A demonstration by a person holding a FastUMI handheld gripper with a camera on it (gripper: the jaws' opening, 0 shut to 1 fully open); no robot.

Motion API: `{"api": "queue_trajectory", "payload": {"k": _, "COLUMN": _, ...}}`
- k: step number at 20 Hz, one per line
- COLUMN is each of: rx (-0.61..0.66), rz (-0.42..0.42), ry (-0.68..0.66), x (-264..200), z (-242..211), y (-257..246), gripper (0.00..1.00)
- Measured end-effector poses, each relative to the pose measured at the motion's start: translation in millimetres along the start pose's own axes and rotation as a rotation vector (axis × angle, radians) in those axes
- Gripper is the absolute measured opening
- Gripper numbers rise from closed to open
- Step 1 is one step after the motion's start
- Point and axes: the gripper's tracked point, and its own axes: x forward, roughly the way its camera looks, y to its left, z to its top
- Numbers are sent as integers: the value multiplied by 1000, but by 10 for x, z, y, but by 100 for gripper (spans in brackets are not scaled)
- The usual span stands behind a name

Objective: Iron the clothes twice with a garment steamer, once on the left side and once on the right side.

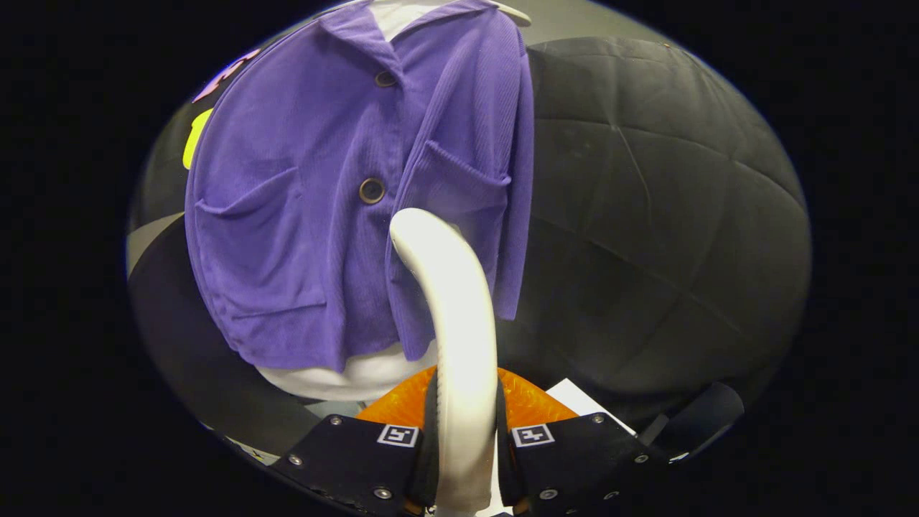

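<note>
Your gripper (pixel 465 438) is closed on the white steamer handle (pixel 459 337), both fingers pressing its sides, so nothing else fits between them; the handle rises straight ahead and its curved top sits just in front of the purple corduroy shirt (pixel 344 194) near the lower button (pixel 371 190). The shirt hangs on a white mannequin torso (pixel 352 377) (it blocks everything ahead and to that side); beside the shirt's sleeve edge you have open room up to the black cloth wall (pixel 660 215); an orange object (pixel 531 402) lies low behind the fingers.
</note>
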Motion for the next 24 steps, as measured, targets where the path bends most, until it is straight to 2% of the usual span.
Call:
{"api": "queue_trajectory", "payload": {"k": 3, "rx": -7, "rz": 39, "ry": 7, "x": -9, "z": -45, "y": 75, "gripper": 33}}
{"api": "queue_trajectory", "payload": {"k": 12, "rx": -77, "rz": 167, "ry": -11, "x": -601, "z": -316, "y": 326, "gripper": 33}}
{"api": "queue_trajectory", "payload": {"k": 19, "rx": -164, "rz": 350, "ry": -88, "x": -1484, "z": -281, "y": 631, "gripper": 33}}
{"api": "queue_trajectory", "payload": {"k": 24, "rx": -219, "rz": 462, "ry": -199, "x": -2255, "z": -30, "y": 835, "gripper": 33}}
